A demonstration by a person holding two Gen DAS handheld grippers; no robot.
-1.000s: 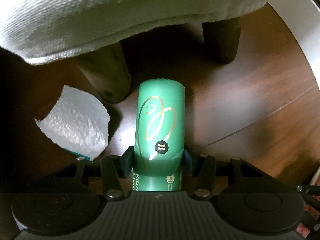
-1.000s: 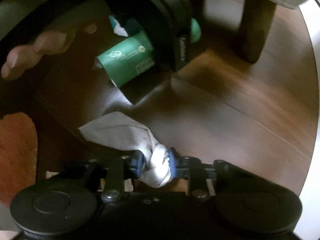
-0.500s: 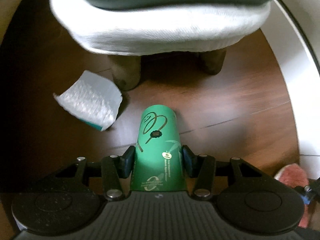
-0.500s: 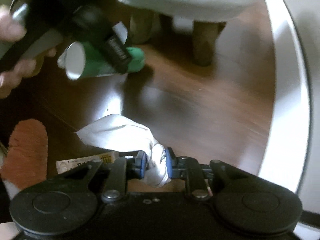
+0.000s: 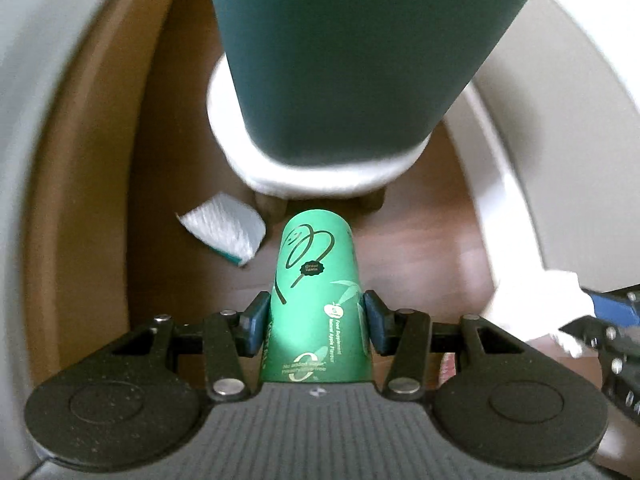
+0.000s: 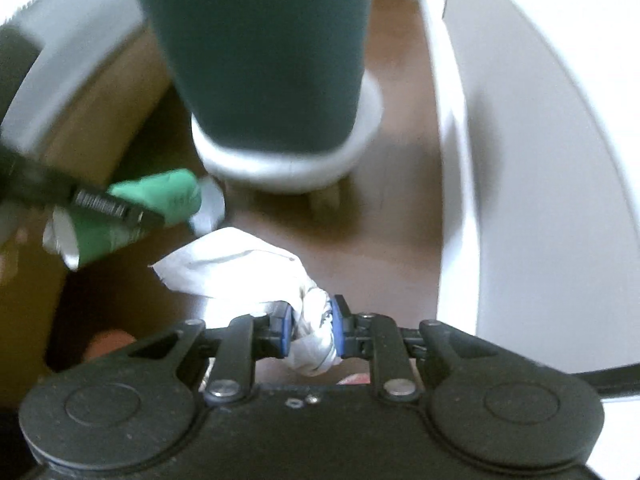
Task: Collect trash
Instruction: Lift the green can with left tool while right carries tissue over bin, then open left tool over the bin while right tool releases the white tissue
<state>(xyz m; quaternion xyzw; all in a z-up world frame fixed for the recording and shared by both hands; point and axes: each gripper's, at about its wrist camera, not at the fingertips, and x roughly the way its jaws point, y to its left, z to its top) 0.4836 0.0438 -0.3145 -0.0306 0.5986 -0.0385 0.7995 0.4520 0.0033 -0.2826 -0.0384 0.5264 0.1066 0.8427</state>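
My left gripper (image 5: 315, 322) is shut on a green paper cup (image 5: 316, 296) with gold print, held well above the wooden floor. The cup also shows in the right wrist view (image 6: 132, 216), at the left, blurred. My right gripper (image 6: 312, 330) is shut on a crumpled white tissue (image 6: 240, 272), also raised; the tissue shows at the right edge of the left wrist view (image 5: 536, 308). A white plastic wrapper (image 5: 224, 232) lies on the floor beside a stool leg.
A round stool with a white cushion (image 5: 316, 176) and a dark green seat back (image 5: 360, 52) stands ahead. A white wall and baseboard (image 6: 520, 160) run along the right. A tan panel (image 5: 88, 160) stands at the left.
Both grippers have risen and pulled back from the floor with their loads. The stool and wrapper now look smaller and farther away.
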